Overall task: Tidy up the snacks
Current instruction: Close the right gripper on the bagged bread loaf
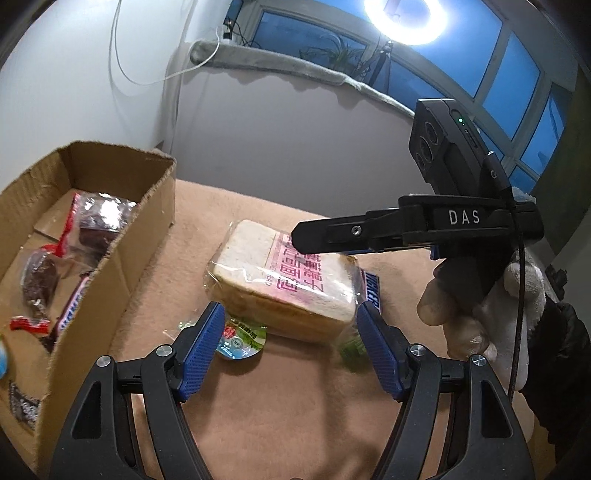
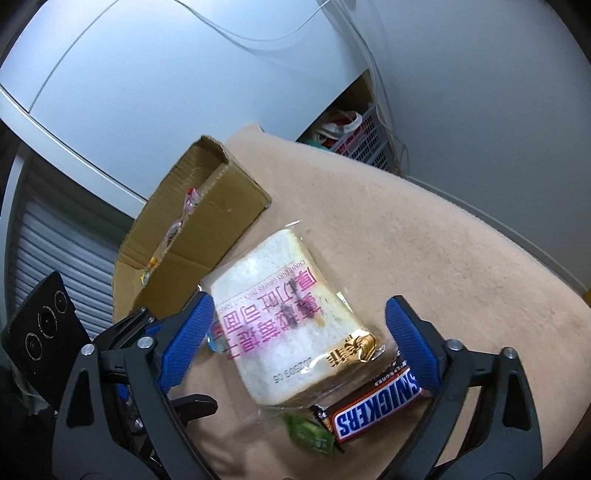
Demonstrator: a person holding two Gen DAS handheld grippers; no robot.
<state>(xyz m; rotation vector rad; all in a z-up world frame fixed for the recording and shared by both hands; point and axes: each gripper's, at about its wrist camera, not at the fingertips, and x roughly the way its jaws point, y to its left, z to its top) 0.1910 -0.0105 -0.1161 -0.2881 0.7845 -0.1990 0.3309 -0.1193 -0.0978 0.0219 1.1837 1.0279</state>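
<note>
A wrapped loaf of sliced bread [image 1: 280,280] [image 2: 288,325] with pink print lies on the peach cloth. It rests on a Snickers bar [image 2: 373,413] [image 1: 371,291], a green candy [image 2: 306,432] and a jelly cup [image 1: 240,339]. My left gripper [image 1: 291,332] is open, its blue pads flanking the loaf's near edge without pressing it. My right gripper [image 2: 301,332] is open too and straddles the loaf from the other side; one of its fingers [image 1: 332,236] hangs over the bread. An open cardboard box [image 1: 122,229] [image 2: 207,221] to the left holds several wrapped snacks.
A gloved hand [image 1: 461,314] holds the right gripper. The peach cloth [image 2: 443,240] stretches bare to the right of the loaf. A white plastic basket [image 2: 365,140] stands beyond the far edge. A wall, a window sill and a ring light [image 1: 406,18] are behind.
</note>
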